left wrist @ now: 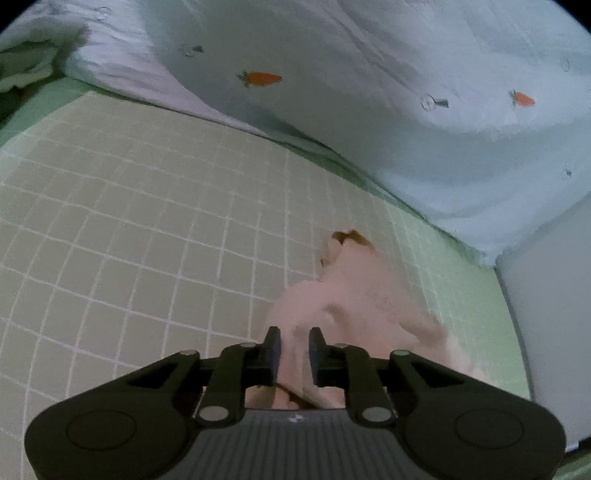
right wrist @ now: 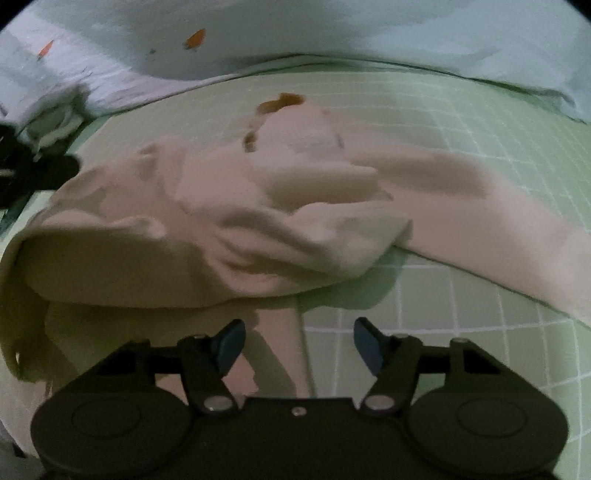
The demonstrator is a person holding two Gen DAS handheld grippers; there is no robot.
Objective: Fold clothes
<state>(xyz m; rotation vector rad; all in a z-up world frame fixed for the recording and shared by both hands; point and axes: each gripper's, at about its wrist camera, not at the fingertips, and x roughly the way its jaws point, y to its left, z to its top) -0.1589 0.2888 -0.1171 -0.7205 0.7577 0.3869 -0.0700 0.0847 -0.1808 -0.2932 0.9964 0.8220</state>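
A pale pink garment (right wrist: 229,214) with a brown trimmed neckline lies crumpled on the green grid mat (right wrist: 480,350), one sleeve stretching off to the right. In the left wrist view the same pink garment (left wrist: 354,288) hangs from my left gripper (left wrist: 294,341), which is shut on a fold of it above the mat (left wrist: 129,229). My right gripper (right wrist: 299,338) stands open just in front of the garment's near edge, with only mat and a strip of pink cloth beneath its fingers.
A light blue quilt (left wrist: 388,92) printed with small carrots is heaped along the far side of the mat, also visible as the quilt (right wrist: 295,33) in the right wrist view. A dark object (right wrist: 26,166) lies at the far left.
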